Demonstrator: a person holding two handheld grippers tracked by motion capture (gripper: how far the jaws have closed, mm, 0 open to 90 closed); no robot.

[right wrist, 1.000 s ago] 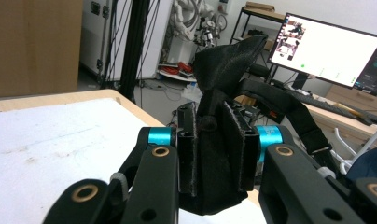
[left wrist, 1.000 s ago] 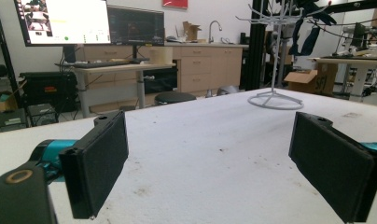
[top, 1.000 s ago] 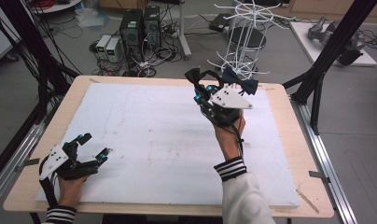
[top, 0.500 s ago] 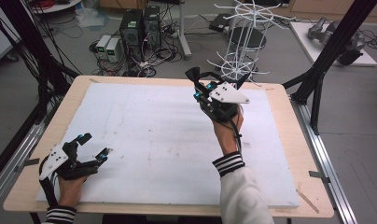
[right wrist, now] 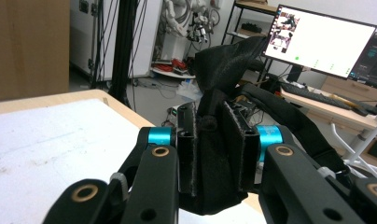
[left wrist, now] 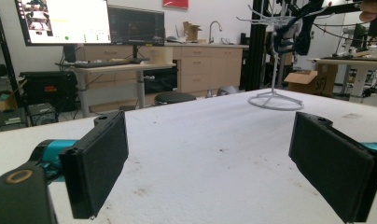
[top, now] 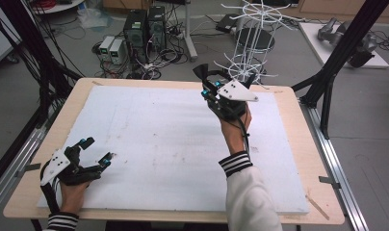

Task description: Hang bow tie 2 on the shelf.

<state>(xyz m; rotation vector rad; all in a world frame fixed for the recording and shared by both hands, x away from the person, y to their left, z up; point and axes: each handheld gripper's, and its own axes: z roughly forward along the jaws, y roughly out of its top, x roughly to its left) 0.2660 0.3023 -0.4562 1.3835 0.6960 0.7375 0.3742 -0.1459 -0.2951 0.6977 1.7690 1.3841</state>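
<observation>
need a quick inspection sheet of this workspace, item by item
surface: white foam board on a wooden table, lightly speckled with dirt
job's things: black fabric piece clamped in the right tongs, raised near the white wire rack
clutter: nothing seen on the board
grippers: right tongs shut on the fabric; left tongs open, low over the board's near left corner
cables: tangle on the floor beyond the table
surroundings: computer towers, black frame posts, monitors

Left gripper (left wrist: 214, 168) fingers (left wrist: 100, 163) spread above white table (left wrist: 210, 126).
</observation>
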